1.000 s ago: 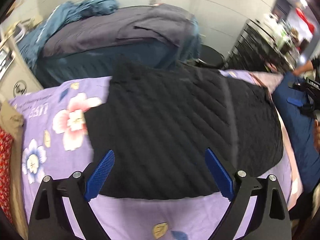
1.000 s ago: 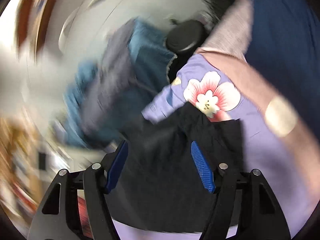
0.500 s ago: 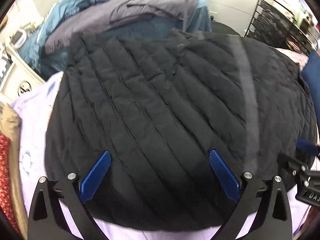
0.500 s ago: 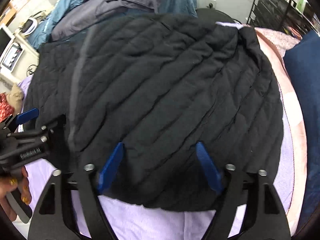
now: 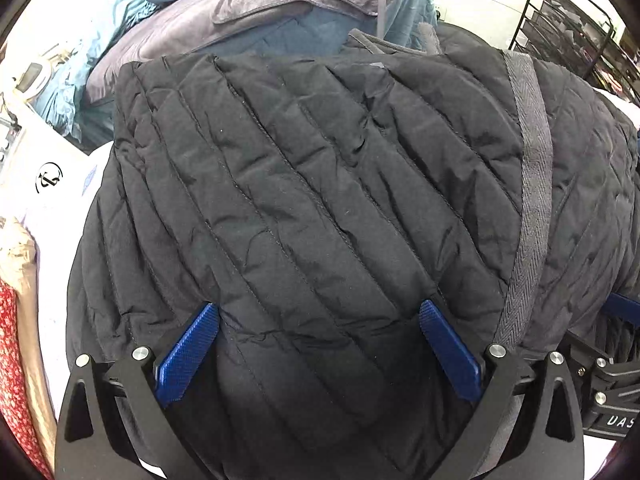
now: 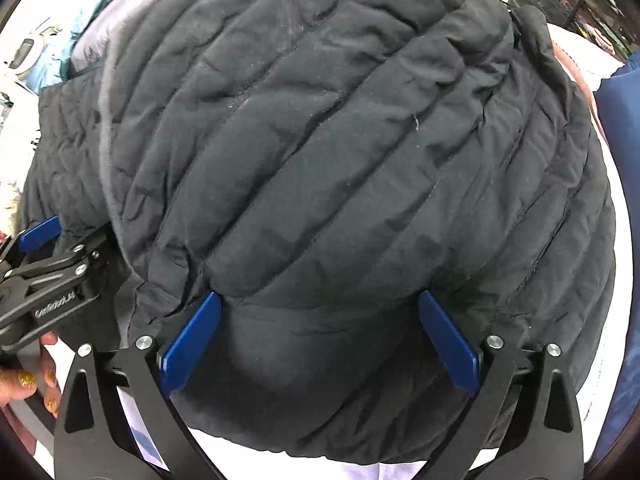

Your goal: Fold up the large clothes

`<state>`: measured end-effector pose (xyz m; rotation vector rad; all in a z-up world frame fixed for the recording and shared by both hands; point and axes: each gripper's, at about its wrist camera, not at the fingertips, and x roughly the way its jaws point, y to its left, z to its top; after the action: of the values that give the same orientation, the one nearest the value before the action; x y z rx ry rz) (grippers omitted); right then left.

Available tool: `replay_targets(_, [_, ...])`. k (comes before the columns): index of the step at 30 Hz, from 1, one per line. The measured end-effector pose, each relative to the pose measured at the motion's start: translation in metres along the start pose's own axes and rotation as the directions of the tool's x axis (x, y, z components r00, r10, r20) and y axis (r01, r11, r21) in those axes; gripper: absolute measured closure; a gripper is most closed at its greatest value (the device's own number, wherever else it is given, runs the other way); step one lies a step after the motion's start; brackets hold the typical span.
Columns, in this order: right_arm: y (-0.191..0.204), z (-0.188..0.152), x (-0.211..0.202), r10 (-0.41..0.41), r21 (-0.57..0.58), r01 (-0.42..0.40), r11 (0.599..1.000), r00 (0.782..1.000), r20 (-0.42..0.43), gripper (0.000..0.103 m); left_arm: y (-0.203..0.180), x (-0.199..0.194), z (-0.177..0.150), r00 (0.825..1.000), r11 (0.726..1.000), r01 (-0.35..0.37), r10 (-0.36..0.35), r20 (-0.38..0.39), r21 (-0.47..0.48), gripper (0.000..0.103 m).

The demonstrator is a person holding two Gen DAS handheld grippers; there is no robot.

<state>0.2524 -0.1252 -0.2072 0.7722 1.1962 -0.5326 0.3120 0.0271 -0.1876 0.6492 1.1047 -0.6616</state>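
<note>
Hovering: we hold both grippers steeply down over the black quilted puffer jacket (image 5: pixel 320 200), which is our landmark for every place below.
Jacket: it lies spread over a pale lilac bed sheet (image 6: pixel 360 470), with a grey herringbone tape strip (image 5: pixel 532 184) running down its surface.
Left gripper (image 5: pixel 318 346): our blue pads stand wide apart just above the jacket's near part, nothing clamped between them.
Right gripper (image 6: pixel 318 338): our jaws are opening here, wide apart over a puffy bulge near the jacket's near hem; no fabric pinched between them.
Behind the jacket: a heap of grey and blue bedding (image 5: pixel 280 4).
Right of the jacket: a black wire rack (image 5: pixel 568 20).
Risk, slip: we judge the slick padded shell could slide out if we close on the bulge and not the hem.
Risk, layers: pinching only the top layer would drag it off the one beneath and skew our fold.
Risk, uneven lift: if we grab at unequal depths, the near edge could twist.
</note>
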Motion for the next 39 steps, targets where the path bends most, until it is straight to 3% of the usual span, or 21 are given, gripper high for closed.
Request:
replay_targets(11, [0.015,-0.011,0.004,-0.038,0.001,0.038,0.999,0.999,0.035,0.005,-0.009,-0.001,-0.003,1.0,1.0,-0.017,0.017,-0.001,0.006,0.004])
replay_targets(17, [0.009,-0.031,-0.005,-0.002,0.003,0.002,1.0,0.999,0.038,0.005,-0.003,-0.012,-0.004,1.0,1.0,0.013,-0.013,-0.017,0.015,0.005])
replay_targets(23, [-0.001,-0.035,-0.012,0.035,-0.005,-0.035,0.999,0.999,0.02,0.005,0.007,-0.032,-0.029,0.998,0.999,0.038,-0.038,0.048,0.01,0.006])
replay_targets(30, [-0.022,-0.075,-0.036,0.124,-0.117,-0.115,0.986,0.99,0.066,0.006,0.044,-0.057,-0.084,0.991,0.999,0.048,-0.05,0.124,0.018,0.006])
replay_targets(35, [-0.058,-0.108,-0.063,0.148,-0.179,-0.127,0.976,0.983,0.111,0.006,0.105,-0.064,-0.104,0.995,0.993,0.017,-0.005,0.101,-0.118,0.006])
replay_targets(39, [-0.106,-0.127,-0.075,0.145,-0.057,-0.139,0.989,0.98,0.138,0.006,0.161,-0.066,-0.116,0.996,0.96,0.05,-0.026,0.089,-0.275,0.006])
